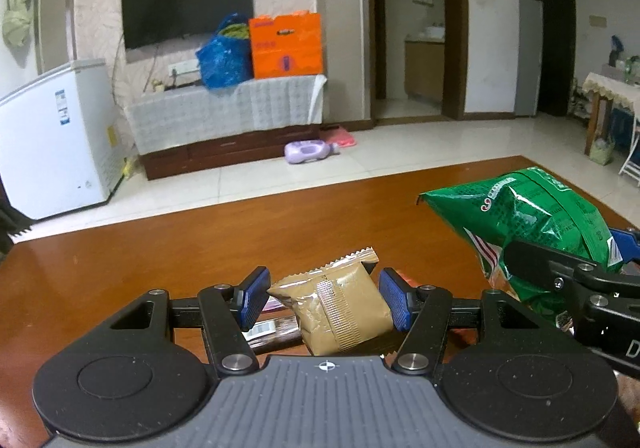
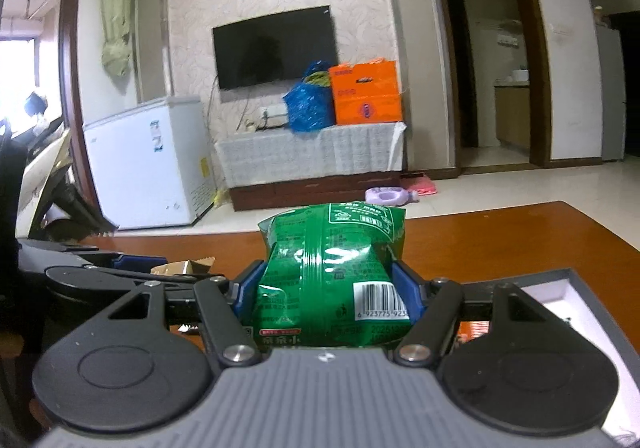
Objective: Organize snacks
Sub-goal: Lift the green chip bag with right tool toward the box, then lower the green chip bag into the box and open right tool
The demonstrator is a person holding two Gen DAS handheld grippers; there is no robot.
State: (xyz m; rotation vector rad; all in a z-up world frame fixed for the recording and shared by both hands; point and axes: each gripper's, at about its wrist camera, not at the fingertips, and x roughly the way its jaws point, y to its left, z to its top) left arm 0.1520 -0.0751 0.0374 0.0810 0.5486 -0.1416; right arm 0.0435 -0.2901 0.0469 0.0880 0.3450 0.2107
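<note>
A tan snack packet (image 1: 340,308) sits between the blue pads of my left gripper (image 1: 325,298), which is shut on it and holds it a little above the wooden table (image 1: 180,248). A green snack bag (image 2: 328,272) with a barcode is clamped upright between the pads of my right gripper (image 2: 326,288). In the left wrist view the green bag (image 1: 532,219) and the right gripper (image 1: 572,252) hang at the right. In the right wrist view the left gripper (image 2: 160,266) and the tan packet (image 2: 184,268) show at the left.
More snack packets (image 1: 272,328) lie on the table under the left gripper. A grey box with a white inside (image 2: 560,280) stands on the table by the right gripper. Beyond the table's far edge are tiled floor, a white freezer (image 1: 52,135) and a TV cabinet (image 1: 224,111).
</note>
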